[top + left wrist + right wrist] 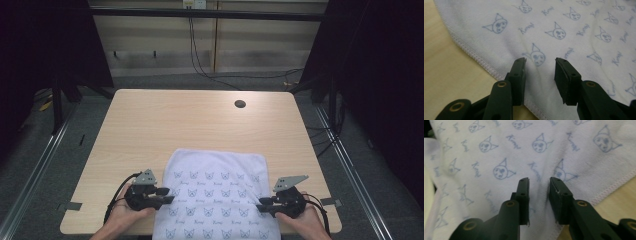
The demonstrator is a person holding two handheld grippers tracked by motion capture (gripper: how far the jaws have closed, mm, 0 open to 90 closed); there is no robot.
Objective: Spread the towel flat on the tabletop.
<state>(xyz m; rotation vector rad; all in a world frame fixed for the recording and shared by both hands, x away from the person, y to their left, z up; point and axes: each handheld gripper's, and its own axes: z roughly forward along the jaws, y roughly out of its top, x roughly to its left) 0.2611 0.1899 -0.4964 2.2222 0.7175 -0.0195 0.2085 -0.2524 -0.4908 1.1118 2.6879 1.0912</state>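
A white towel (pixel 215 192) printed with blue cat faces lies on the near part of the wooden table (pixel 190 120), its front hanging over the near edge. My left gripper (pixel 168 195) sits at the towel's left edge, jaws open over the hem (pixel 540 62), and nothing is gripped between them. My right gripper (pixel 261 204) sits at the towel's right edge, jaws open just above the cloth (pixel 539 181) near its stitched border. The towel (pixel 564 30) spreads under both pairs of jaws, also seen as towel (pixel 499 157) in the right gripper view.
A round cable hole (pixel 240 104) sits near the table's far edge. Black cables (pixel 200 60) hang behind the table. Metal rails (pixel 35 165) run along the floor on both sides. Tape tabs (pixel 73 205) mark the near corners.
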